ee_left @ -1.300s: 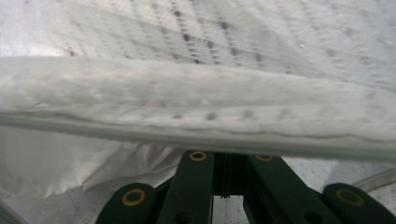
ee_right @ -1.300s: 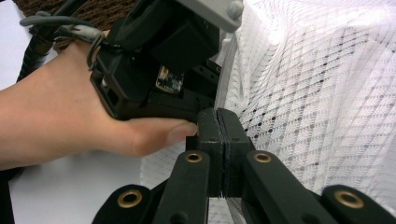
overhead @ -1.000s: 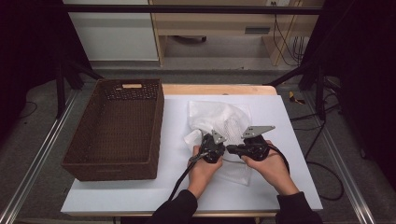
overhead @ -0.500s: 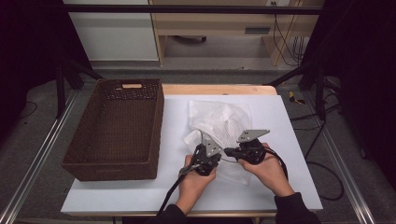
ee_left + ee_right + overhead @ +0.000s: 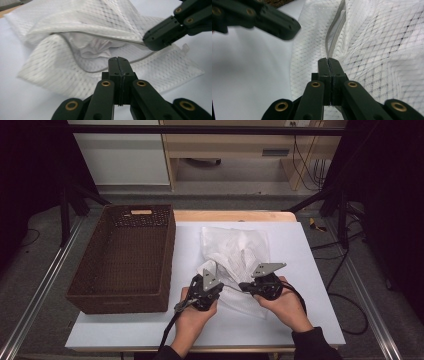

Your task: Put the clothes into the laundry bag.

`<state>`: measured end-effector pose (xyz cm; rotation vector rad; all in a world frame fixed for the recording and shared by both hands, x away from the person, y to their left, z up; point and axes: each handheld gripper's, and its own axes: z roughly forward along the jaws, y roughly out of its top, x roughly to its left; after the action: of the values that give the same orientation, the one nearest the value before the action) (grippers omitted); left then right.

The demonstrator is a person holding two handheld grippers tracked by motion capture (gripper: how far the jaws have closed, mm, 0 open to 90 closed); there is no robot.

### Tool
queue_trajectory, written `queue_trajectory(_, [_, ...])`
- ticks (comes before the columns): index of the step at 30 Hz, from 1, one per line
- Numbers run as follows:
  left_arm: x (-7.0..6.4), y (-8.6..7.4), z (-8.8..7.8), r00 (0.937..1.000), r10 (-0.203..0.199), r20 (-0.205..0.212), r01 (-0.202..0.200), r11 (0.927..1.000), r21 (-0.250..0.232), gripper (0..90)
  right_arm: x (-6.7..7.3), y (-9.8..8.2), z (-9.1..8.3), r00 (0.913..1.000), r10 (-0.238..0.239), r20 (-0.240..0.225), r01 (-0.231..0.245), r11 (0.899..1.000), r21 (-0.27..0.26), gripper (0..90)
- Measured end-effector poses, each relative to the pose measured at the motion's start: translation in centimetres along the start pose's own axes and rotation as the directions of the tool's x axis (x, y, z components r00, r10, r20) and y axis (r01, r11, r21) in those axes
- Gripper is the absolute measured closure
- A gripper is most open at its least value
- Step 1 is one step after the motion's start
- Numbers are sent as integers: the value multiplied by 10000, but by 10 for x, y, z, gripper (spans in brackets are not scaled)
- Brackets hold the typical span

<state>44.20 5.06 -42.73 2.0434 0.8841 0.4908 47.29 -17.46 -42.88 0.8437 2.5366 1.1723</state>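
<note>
A white mesh bag (image 5: 235, 250) with a zip opening lies crumpled on the white table, white cloth showing inside it (image 5: 92, 48). My left gripper (image 5: 219, 286) is shut at the bag's near left side, its tips (image 5: 117, 59) on the lower lip of the opening. My right gripper (image 5: 242, 286) is shut on the zip edge (image 5: 332, 42), tips (image 5: 328, 59) pinching it. In the left gripper view the right gripper (image 5: 148, 41) clamps the upper lip. The left gripper (image 5: 292, 30) crosses the top left of the right gripper view. A thin strip of edge runs between the two.
A dark brown wicker basket (image 5: 120, 296) stands on the table's left half, close to my left hand. Bare white tabletop (image 5: 305, 255) lies to the right of the bag and along the front edge. Cables trail from both grippers toward the person.
My left gripper has moved left and toward the person, rising a little and turning. The bag's near corner has come with it. The right gripper has stayed put.
</note>
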Motion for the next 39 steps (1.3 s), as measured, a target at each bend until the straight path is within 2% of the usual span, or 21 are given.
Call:
queue_trajectory(4, [9,-3,-9,9992,-248,-300,245,9997,-95,894,1,-3,1,9999,-108,48,107,9997,201,898])
queue_trajectory(8, [14,-5,-13,9951,-326,-936,289,9988,-403,774,2,-6,2,10000,-56,35,54,9996,290,898])
queue_trajectory(12, [20,-5,-10,9867,-353,-1585,277,9984,-497,566,0,-9,1,10000,-9,2,8,9995,319,898])
queue_trajectory(13, [22,-4,-8,9831,-285,-1809,196,9985,-505,566,0,-9,1,10000,-9,2,8,9995,319,898])
queue_trajectory(14, [24,-3,-6,9785,-91,-2059,2,9991,-432,525,0,-10,1,10000,-41,11,40,9995,318,898])
queue_trajectory(16, [27,-1,-1,9727,57,-2319,-128,9995,-293,463,-1,-13,0,10000,-19,-52,21,9994,344,898])
queue_trajectory(19, [35,2,9,9672,-170,-2535,123,9997,-201,400,-4,-17,-1,10000,49,-27,-48,9993,381,898])
queue_trajectory(21, [40,4,18,9640,-265,-2645,243,9996,-115,400,-5,-17,-1,9999,139,-20,-138,9991,400,898])
queue_trajectory(24, [42,6,23,9633,-241,-2673,249,9997,-2,407,-5,-17,-2,9999,141,-29,-140,9992,385,898])
queue_trajectory(29, [44,9,34,9657,-29,-2595,94,9997,237,583,-5,-16,-1,10000,55,-73,-53,9992,385,898])
queue_trajectory(33, [47,9,37,9709,-324,-2372,449,9979,475,753,-4,-16,0,9999,105,-56,-103,9992,383,898])
queue_trajectory(34, [48,8,36,9733,-387,-2262,521,9972,538,827,-4,-16,-1,9999,107,-51,-105,9992,388,898])
queue_trajectory(39, [44,5,29,9776,-340,-2079,458,9976,524,858,-5,-17,-1,10000,76,-55,-74,9991,412,898])
